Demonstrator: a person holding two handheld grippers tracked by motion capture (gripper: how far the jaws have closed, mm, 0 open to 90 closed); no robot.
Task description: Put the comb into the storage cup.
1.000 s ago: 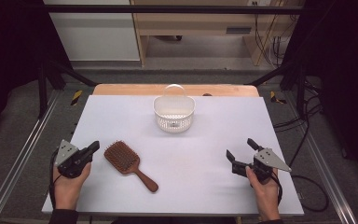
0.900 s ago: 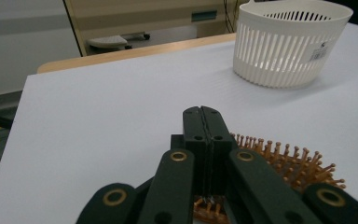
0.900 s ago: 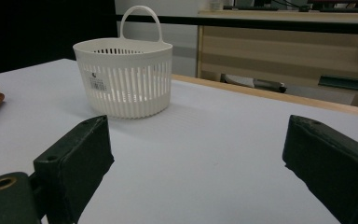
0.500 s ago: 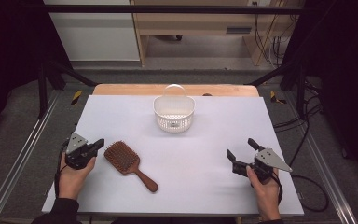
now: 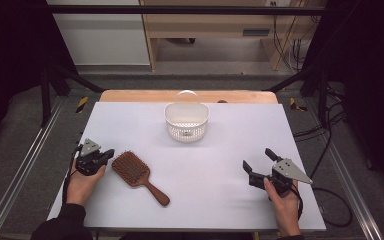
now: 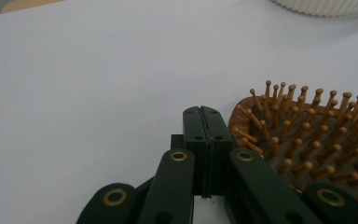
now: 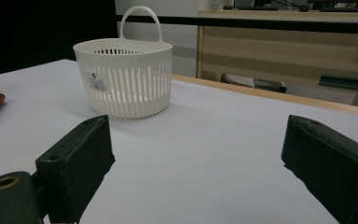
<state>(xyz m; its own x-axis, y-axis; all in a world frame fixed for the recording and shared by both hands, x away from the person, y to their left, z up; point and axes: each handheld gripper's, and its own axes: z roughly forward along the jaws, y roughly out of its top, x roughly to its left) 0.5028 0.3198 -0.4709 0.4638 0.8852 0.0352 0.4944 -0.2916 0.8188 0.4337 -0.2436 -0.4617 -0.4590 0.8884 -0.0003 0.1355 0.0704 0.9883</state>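
A brown wooden hairbrush lies bristles up on the white table, its handle pointing toward the near right. My left gripper is shut with nothing in it, its tips just left of the brush head. In the left gripper view the closed jaws of the left gripper sit beside the brush's bristles. A white slotted basket with a loop handle stands at the table's far middle. My right gripper rests open at the near right. In the right gripper view the basket stands ahead and to the left of the right gripper.
The white table sheet stretches bare between brush and right hand. A wooden board edge runs along the far side. Cables trail off the right edge. A wooden shelf unit stands beyond the table.
My left gripper has moved forward and to the right, lower, up to the brush head. The right gripper, brush and basket have stayed put.
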